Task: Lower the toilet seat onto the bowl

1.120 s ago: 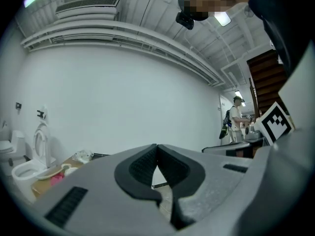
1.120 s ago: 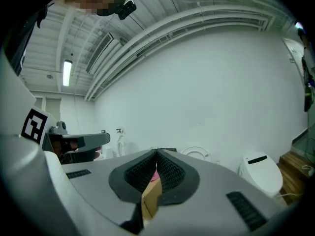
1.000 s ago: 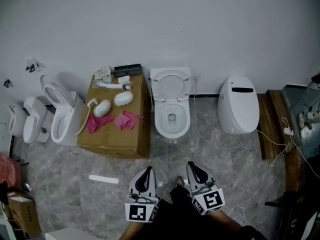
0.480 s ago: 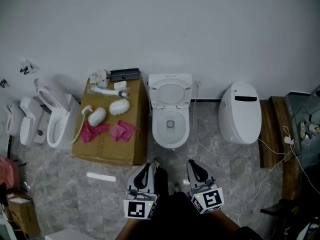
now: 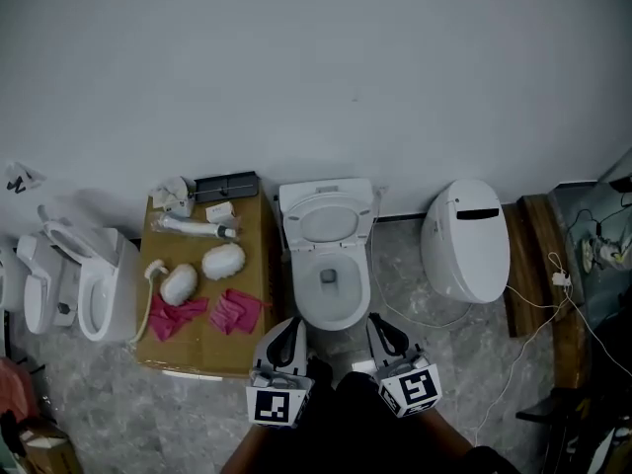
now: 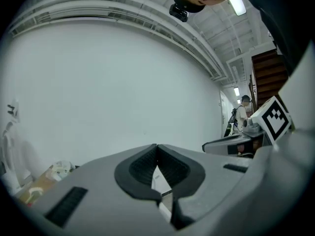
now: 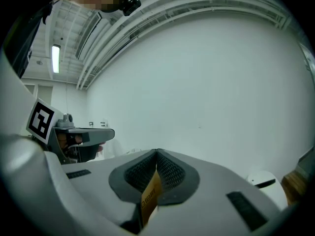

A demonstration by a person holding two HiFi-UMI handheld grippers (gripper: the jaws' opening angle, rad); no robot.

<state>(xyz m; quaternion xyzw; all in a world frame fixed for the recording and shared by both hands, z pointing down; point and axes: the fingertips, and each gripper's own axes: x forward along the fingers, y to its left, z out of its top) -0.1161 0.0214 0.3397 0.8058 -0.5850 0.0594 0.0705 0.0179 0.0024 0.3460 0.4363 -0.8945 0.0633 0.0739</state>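
A white toilet stands against the wall in the middle of the head view. Its seat (image 5: 327,221) is raised, leaning back toward the wall above the open bowl (image 5: 333,297). My left gripper (image 5: 287,330) is low at the bowl's front left corner, shut and holding nothing. At the front right corner is my right gripper (image 5: 384,328), also shut. Neither touches the toilet. The left gripper view has the closed tips (image 6: 157,148) pointing at the bare wall. In the right gripper view the tips (image 7: 157,154) meet, with a tan printed strip in the slot below them.
A cardboard box (image 5: 255,265) left of the toilet carries pink cloths (image 5: 237,310) and white fittings. More white toilets (image 5: 91,282) stand at far left, a closed one (image 5: 466,241) at right. A wooden bench (image 5: 534,265) and loose cables (image 5: 549,282) lie at far right.
The person has stepped toward the wall, so the toilet now sits right in front of both grippers. Both grippers stay shut and side by side; the seat is still raised.
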